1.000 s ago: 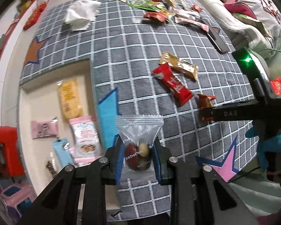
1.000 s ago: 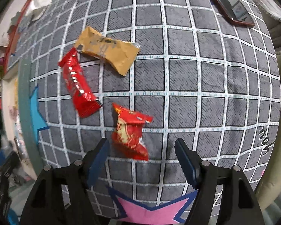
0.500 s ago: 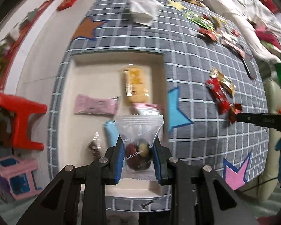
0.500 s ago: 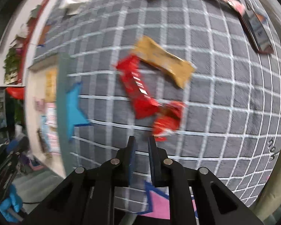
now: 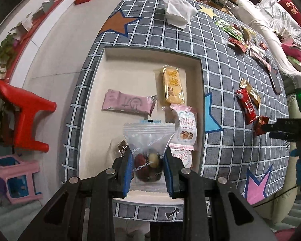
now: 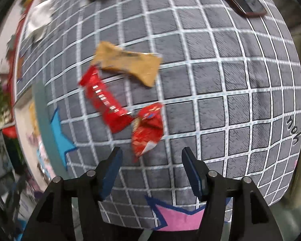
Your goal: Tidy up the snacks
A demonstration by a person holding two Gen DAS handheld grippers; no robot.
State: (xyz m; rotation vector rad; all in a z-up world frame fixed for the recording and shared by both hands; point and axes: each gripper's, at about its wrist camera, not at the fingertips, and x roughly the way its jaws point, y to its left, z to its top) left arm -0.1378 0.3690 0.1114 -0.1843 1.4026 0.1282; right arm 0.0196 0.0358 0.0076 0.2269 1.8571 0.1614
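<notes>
Left gripper (image 5: 147, 165) clamping clear nut pouch (image 5: 148, 152) at lower centre over beige tray (image 5: 94, 92), right gripper (image 6: 151, 172) gaping wide, crumpled red wrapper (image 6: 147, 129) lying just above its fingertips

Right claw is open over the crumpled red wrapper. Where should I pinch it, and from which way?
Pinch the crumpled red wrapper across its bulged middle, coming straight down. It lies flat and apart from the gold packet, but its top corner touches the long red bar, so keep the right claw on its lower half.
</notes>
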